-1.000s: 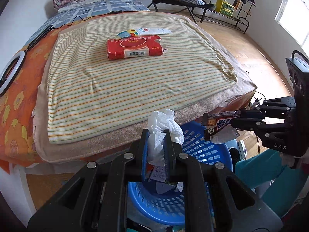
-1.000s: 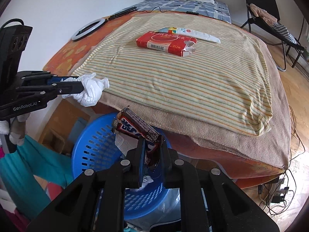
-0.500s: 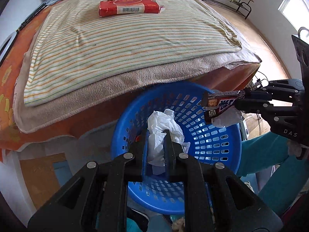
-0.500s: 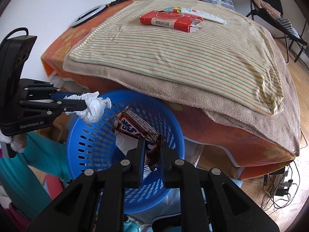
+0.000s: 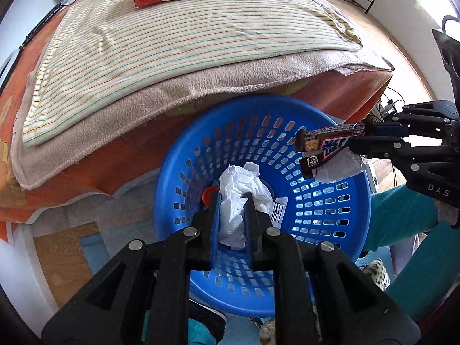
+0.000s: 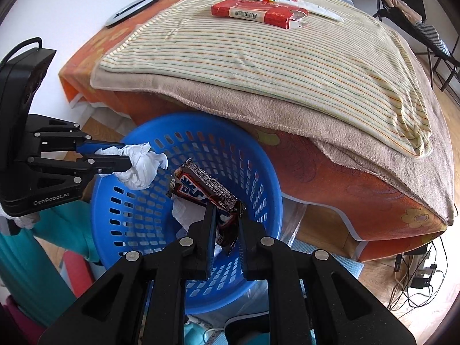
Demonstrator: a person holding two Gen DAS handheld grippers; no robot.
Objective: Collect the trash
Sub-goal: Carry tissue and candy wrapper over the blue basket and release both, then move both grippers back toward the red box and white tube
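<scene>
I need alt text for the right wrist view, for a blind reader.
The right claw grips a dark candy wrapper over a blue basket. At left, the left claw holds a crumpled white tissue.

Blue basket [image 5: 339, 224] mouth open from above; few scraps on its floor. Bed edge with beige blanket [image 5: 120, 120] overhangs the far rim, blocking approach from that side. Left gripper [image 5: 232, 201] with crumpled tissue [image 5: 244, 189] and right gripper [image 6: 226, 215] with snack wrapper [image 6: 201, 187] hang over the opening, apart, clear gap between. Teal-clad legs [image 5: 402, 210] crowd the near rim.
</scene>
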